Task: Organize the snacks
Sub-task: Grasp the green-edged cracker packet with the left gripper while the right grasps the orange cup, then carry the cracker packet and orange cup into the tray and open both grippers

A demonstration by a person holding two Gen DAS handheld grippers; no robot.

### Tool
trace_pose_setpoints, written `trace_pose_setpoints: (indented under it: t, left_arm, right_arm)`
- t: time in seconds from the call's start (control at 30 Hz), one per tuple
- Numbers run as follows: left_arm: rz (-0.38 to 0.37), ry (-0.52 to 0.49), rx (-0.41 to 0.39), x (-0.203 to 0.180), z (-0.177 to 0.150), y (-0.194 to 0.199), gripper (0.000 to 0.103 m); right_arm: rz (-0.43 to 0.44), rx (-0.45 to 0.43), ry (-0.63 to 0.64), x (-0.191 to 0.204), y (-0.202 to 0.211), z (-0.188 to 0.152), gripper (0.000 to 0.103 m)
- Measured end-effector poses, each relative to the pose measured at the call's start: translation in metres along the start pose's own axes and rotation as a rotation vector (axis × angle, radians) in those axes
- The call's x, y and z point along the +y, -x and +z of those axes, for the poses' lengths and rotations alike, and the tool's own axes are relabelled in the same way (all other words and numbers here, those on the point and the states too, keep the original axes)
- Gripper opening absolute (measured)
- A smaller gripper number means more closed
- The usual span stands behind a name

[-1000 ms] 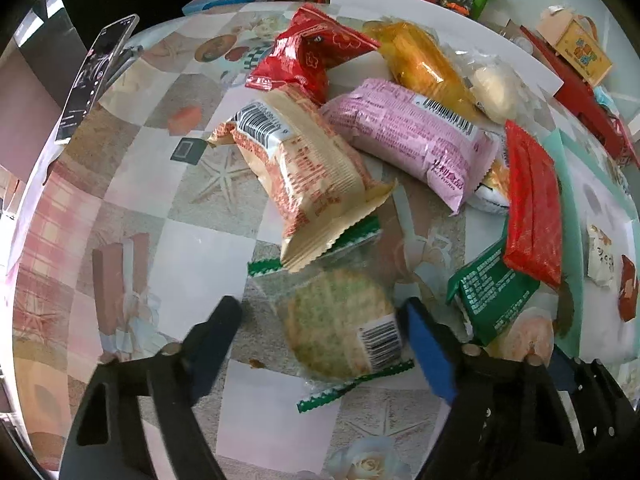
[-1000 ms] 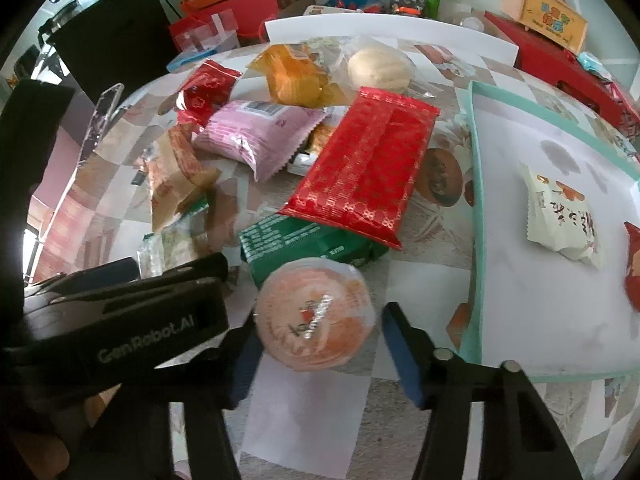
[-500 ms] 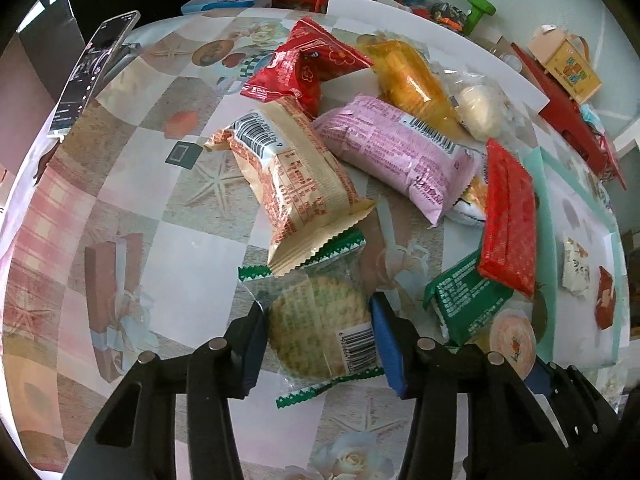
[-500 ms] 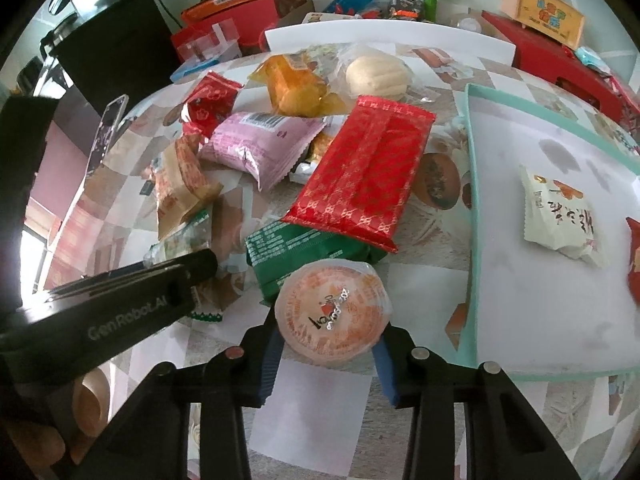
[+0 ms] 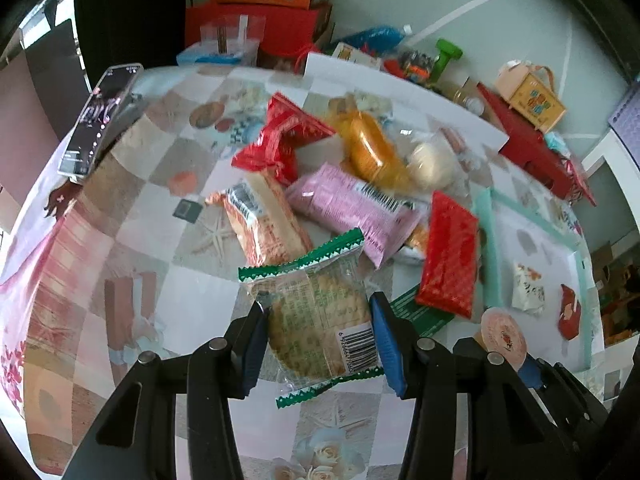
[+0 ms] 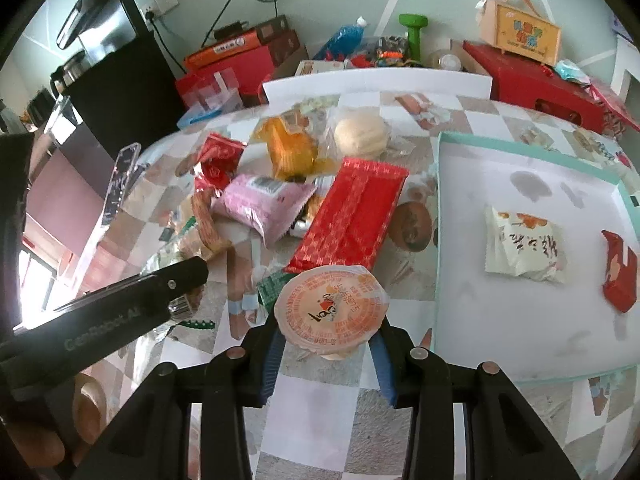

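My left gripper (image 5: 318,336) is shut on a clear, green-edged cracker packet (image 5: 316,316), which hangs above the patterned tablecloth (image 5: 132,240). My right gripper (image 6: 327,338) is shut on a round jelly cup (image 6: 330,306) with an orange-printed lid, also lifted off the table; the same cup (image 5: 503,338) shows at the lower right of the left wrist view. Behind lies a heap of snacks: a red flat pack (image 6: 352,216), a pink pack (image 6: 262,206), a tan pack (image 5: 266,220), an orange pack (image 5: 370,152) and a small red pack (image 5: 282,136). A green pack (image 6: 270,290) peeks from under the cup.
A white tray with a teal rim (image 6: 438,216) lies to the right and holds a white sachet (image 6: 522,246) and a small red sachet (image 6: 620,276). A phone (image 5: 100,120) stands propped at the left edge. Red boxes (image 6: 532,80) and clutter crowd the far table edge.
Both grippers closed on their snacks, the left on the cracker packet, the right on the jelly cup. Both then rose, lifting them off the table.
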State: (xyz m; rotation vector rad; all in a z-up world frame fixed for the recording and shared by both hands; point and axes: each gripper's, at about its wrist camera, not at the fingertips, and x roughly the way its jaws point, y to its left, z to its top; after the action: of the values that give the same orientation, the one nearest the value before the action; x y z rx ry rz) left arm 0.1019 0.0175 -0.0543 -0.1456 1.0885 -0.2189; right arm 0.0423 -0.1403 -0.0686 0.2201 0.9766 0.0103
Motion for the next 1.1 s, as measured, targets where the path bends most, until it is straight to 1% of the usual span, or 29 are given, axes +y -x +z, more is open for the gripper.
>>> trace_pose_setpoints:
  t: [0.13,0.23,0.33,0.43,0.5,0.57,0.63,0.8,0.97,1.1]
  left_arm:
    - [-0.002,0.002,-0.036,0.001,0.002,0.012,0.051]
    - [-0.007,-0.005,-0.051,-0.005,0.005,0.012,0.051]
    - [-0.034,-0.004,-0.048,-0.009,0.005,0.012,0.051]
    - [-0.036,-0.025,-0.052,-0.018,0.007,0.012,0.051]
    - [-0.042,-0.041,-0.048,-0.025,0.007,0.012,0.051]
    - [-0.068,-0.056,-0.035,-0.032,0.007,0.012,0.051]
    - [-0.09,-0.082,-0.023,-0.043,0.009,0.011,0.051]
    - [-0.105,-0.17,-0.029,-0.078,0.012,0.014,0.051]
    - [-0.132,-0.265,-0.035,-0.121,0.016,0.015,0.051]
    - [-0.161,-0.332,-0.012,-0.156,0.013,0.007,0.051]
  right_arm:
    - [-0.001,-0.03,-0.013,-0.002,0.008,0.003,0.042]
    - [-0.005,-0.042,-0.021,-0.005,0.011,0.004,0.042]
    - [-0.017,-0.047,-0.031,-0.01,0.013,0.006,0.042]
    - [-0.035,-0.057,-0.052,-0.02,0.016,0.009,0.042]
    - [-0.054,-0.071,-0.074,-0.029,0.021,0.011,0.042]
    - [-0.083,-0.086,-0.088,-0.038,0.027,0.014,0.042]
    - [-0.105,-0.099,-0.104,-0.046,0.032,0.017,0.042]
    - [-0.122,-0.124,-0.162,-0.071,0.042,0.02,0.042]
    - [-0.19,-0.157,-0.253,-0.109,0.059,0.02,0.042]
    - [-0.266,-0.166,-0.348,-0.146,0.071,0.014,0.042]
